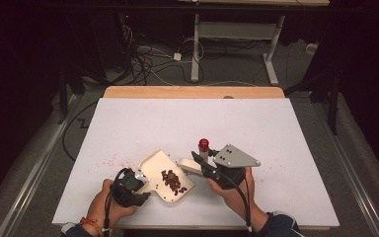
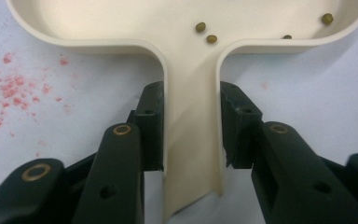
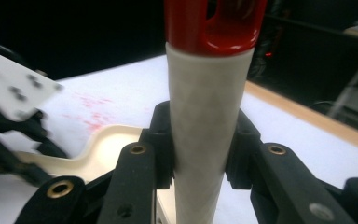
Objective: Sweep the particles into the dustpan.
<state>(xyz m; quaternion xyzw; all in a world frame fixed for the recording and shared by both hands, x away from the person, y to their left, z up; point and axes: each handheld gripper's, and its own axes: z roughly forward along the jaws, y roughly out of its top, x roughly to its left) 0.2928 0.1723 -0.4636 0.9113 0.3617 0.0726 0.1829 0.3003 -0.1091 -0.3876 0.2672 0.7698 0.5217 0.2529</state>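
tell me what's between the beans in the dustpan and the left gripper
The dustpan's own handle: it runs from the tray with the beans back into the left gripper, which is shut on it. The left gripper view shows this best.

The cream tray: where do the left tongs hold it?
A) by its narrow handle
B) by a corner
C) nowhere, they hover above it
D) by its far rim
A: the left tongs close on both sides of the cream tray's narrow handle.

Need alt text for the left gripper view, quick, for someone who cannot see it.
The left gripper is shut on the flat handle of a cream dustpan-shaped tray, which rests on the white table. A few small greenish beans lie in the tray, and pink specks stain the table beside it.
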